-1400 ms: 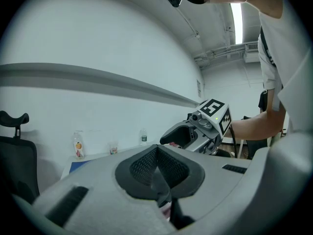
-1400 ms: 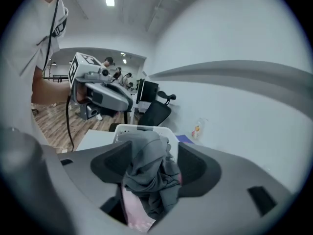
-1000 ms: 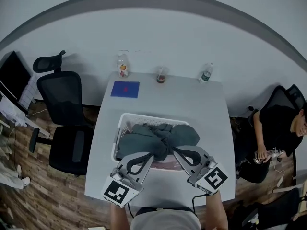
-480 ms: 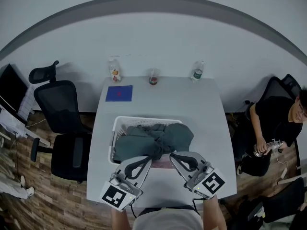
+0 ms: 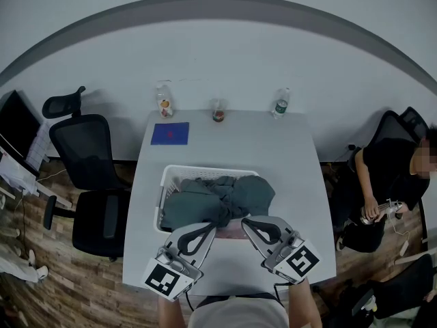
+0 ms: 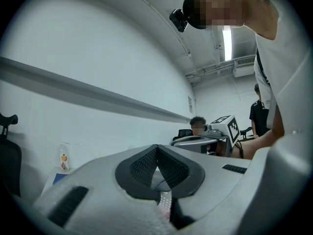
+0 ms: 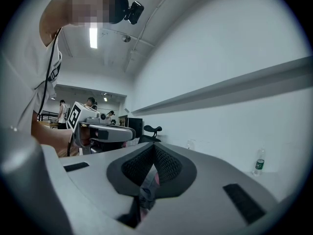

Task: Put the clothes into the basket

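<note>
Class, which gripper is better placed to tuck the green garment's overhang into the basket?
Probably the right gripper: the green garment spills over the right rim of the basket, nearest it. The left gripper sits farther off. Both are shut on pink cloth.

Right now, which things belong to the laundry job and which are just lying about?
Job: clothes, white basket, left gripper and right gripper, both shut at the pile's near edge.
Lying about: left bottle, cup, right bottle, blue pad, office chair.
</note>
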### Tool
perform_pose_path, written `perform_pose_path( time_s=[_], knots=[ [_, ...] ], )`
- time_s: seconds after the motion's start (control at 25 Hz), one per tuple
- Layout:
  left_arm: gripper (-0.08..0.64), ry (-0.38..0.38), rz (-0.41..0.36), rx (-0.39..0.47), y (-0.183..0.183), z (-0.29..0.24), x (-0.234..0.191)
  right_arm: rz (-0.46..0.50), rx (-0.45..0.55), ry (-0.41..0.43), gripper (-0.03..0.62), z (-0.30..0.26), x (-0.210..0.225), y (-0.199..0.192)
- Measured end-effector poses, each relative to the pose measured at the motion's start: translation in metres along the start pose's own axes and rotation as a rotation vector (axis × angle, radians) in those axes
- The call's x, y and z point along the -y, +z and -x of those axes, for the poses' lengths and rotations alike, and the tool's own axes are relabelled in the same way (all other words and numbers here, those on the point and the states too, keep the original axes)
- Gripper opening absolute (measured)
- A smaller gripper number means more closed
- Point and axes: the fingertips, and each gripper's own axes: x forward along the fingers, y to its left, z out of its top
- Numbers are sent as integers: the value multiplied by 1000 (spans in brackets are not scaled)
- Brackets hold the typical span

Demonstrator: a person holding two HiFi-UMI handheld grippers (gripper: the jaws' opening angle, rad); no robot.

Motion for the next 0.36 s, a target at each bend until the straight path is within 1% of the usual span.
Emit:
perform_pose_path(
  time_s=[0.08, 0.24, 0.36],
  knots=[
    [6, -1, 9, -6, 0, 0, 1, 2, -3, 0, 3, 0, -1, 0],
    [6, -5, -14, 12, 2, 1, 3, 4, -12, -3, 3, 2, -4, -3],
    [6, -5, -15, 10, 1, 3, 5, 4, -3, -6, 3, 3, -5, -3]
  ],
)
